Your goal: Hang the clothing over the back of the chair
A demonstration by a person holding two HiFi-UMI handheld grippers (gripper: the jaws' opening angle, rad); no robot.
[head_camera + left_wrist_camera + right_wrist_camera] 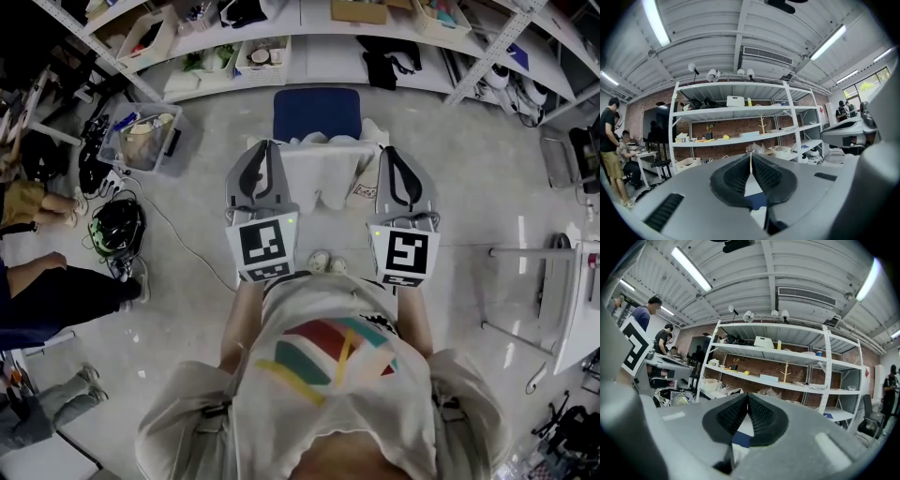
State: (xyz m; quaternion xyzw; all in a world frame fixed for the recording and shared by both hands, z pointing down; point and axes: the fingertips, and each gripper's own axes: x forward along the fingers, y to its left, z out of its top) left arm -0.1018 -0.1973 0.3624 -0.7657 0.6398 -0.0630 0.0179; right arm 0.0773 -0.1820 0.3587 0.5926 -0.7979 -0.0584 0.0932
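Two corners, two pinches, that's how I read this one. My left gripper [269,148] points level, its fingers [736,176] pressed together, and a thin pale sliver of fabric shows right in the seam between them, so that side is clamped on the clothing [323,173]. The white garment spans the gap between my two tools, its top edge running from one tip across to the other. It hangs at the near side of the chair [316,114], whose blue seat shows just beyond. Whether the cloth already rests on the chair back, I can't tell from up here. Over to my right gripper [389,153]: its fingers [761,416] are shut tight with no sliver showing in the seam, but the cloth's corner runs right up to the tip, so I judge it's pinched there too. This looks like light, soft, floppy stuff. I expect it to sag in the middle and slip off the rail if it lies unevenly. The top corners are the place to hold it, spread wide, so similar lengths fall on either side of the back.
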